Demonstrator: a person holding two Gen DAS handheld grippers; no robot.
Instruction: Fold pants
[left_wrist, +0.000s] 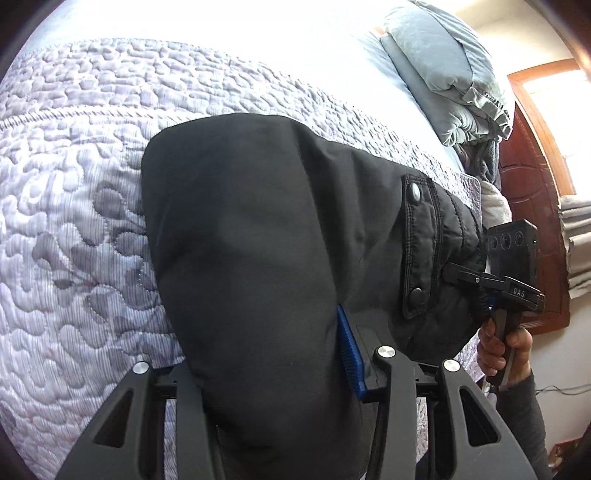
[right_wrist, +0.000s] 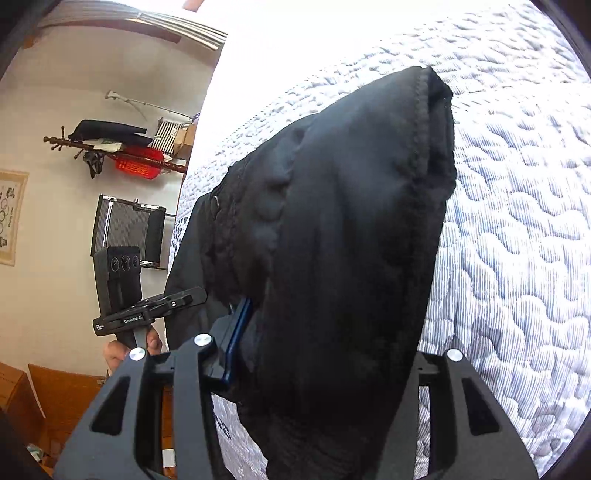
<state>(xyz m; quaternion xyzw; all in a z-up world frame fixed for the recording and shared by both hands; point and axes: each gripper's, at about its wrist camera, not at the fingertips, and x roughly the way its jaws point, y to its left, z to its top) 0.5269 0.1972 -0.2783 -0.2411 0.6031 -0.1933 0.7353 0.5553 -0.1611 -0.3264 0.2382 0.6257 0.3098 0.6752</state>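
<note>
The black pants (left_wrist: 258, 236) are held up over the quilted bed (left_wrist: 74, 184). My left gripper (left_wrist: 273, 354) is shut on the pants' fabric, which drapes over its fingers; a blue pad (left_wrist: 349, 347) shows on the right finger. The waistband with snap buttons (left_wrist: 421, 243) runs toward my right gripper (left_wrist: 465, 275), which is shut on that end. In the right wrist view the pants (right_wrist: 351, 240) cover my right gripper (right_wrist: 321, 350), with a blue pad (right_wrist: 238, 332) showing. My left gripper (right_wrist: 192, 295) grips the far end there.
Grey pillows (left_wrist: 447, 70) lie at the head of the bed. A wooden door (left_wrist: 532, 206) stands beyond the bed. A wall rack with clothes (right_wrist: 122, 151) and a heater (right_wrist: 129, 229) are on the other side. The quilt (right_wrist: 517, 221) spreads under the pants.
</note>
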